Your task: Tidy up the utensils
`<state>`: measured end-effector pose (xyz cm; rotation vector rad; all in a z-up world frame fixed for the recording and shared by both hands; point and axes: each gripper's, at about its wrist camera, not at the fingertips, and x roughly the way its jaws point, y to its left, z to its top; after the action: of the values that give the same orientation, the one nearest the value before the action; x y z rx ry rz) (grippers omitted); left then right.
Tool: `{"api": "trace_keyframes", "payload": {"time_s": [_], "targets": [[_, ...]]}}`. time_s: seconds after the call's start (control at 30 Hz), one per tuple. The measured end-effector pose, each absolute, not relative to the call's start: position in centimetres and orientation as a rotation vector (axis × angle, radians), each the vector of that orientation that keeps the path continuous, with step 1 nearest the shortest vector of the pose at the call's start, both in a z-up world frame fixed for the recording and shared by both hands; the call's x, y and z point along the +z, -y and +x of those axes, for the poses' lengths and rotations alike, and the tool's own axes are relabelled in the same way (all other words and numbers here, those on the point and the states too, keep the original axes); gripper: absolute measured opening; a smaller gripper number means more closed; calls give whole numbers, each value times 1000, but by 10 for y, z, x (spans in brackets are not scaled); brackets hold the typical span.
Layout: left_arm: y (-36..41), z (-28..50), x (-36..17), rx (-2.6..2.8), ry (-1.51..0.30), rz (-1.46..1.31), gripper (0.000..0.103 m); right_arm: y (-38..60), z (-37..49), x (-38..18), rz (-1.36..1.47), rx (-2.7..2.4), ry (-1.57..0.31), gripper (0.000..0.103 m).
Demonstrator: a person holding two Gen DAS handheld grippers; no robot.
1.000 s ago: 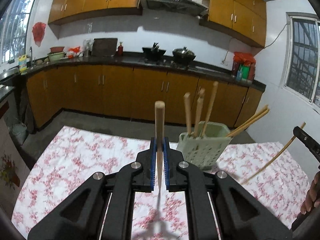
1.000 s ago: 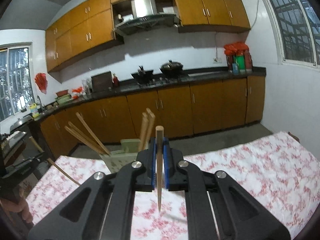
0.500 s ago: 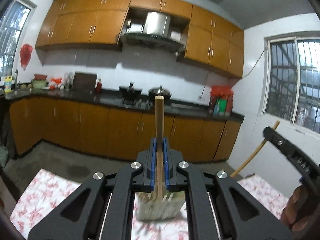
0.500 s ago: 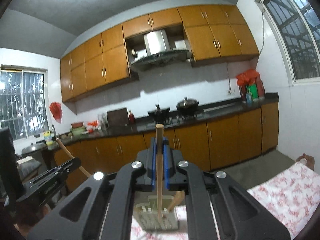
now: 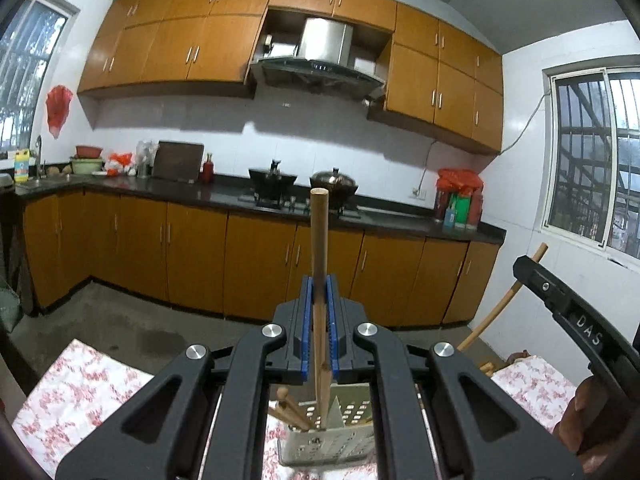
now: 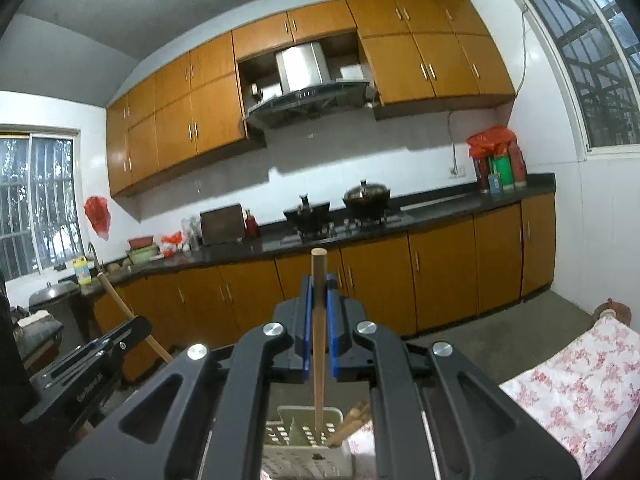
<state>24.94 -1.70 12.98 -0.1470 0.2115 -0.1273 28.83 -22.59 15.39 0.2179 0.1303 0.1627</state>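
Chopsticks (image 5: 319,280) sit clamped in both fingers above a floral tablecloth (image 6: 576,376) facing orange kitchen cabinets (image 5: 192,264).

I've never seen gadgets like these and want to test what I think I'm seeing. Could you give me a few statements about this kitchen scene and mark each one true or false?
1. The left gripper is shut on a wooden chopstick. True.
2. The right gripper is empty. False: it also clamps a wooden stick.
3. A pale perforated utensil holder sits below the grippers. True.
4. The holder is empty. False: chopsticks already lean in it.
5. The tablecloth is plain blue. False: white with red flowers.
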Motion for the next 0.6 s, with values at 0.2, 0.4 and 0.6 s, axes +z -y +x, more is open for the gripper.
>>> {"api": "trace_keyframes", "payload": {"time_s": [0.2,0.4,0.6], "targets": [[10,252,123,-133,-253,-170,8,224,294,143,213,167,-180,10],[2,243,134,-107,-233,-183,30,229,280,151,210,156,-158,21],[-10,220,144,-83,-214,-175,40,242,242,156,192,134,-131,48]]}}
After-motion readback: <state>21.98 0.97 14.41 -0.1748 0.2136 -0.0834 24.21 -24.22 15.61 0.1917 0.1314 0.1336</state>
